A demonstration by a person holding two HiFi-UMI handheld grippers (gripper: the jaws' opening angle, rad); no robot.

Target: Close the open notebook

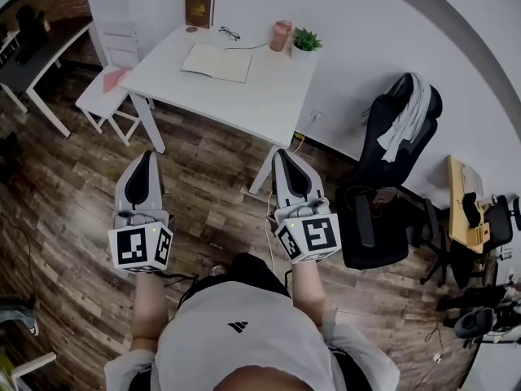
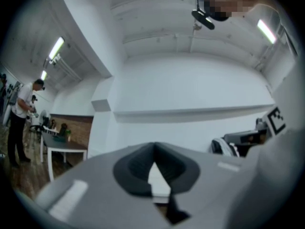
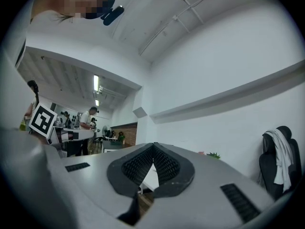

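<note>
One open notebook (image 1: 216, 62), distant, pages unreadable

Beyond the grey, black-lined fingers (image 1: 127, 187), the white table (image 1: 252, 108) carries a cream-paged notebook (image 1: 216, 62), a brown book (image 1: 199, 9), a pink cup (image 1: 281, 36) and a green plant (image 1: 307, 39). Black-and-white square markers (image 1: 130, 247) pattern the cubes (image 1: 309, 239). The floor (image 1: 65, 186) is dark brown wood grain.

The head-worn camera looks steeply down over the grey left tool (image 1: 145, 155) and grey right tool (image 1: 285, 153) to the white rectangular table (image 1: 244, 108) well ahead. A wide-angle camera riding each tool looks nearly level along its own jaws from close behind. Both take in the plain white wall (image 2: 190, 89) and the black office chair draped in white cloth (image 3: 279, 161).
</note>
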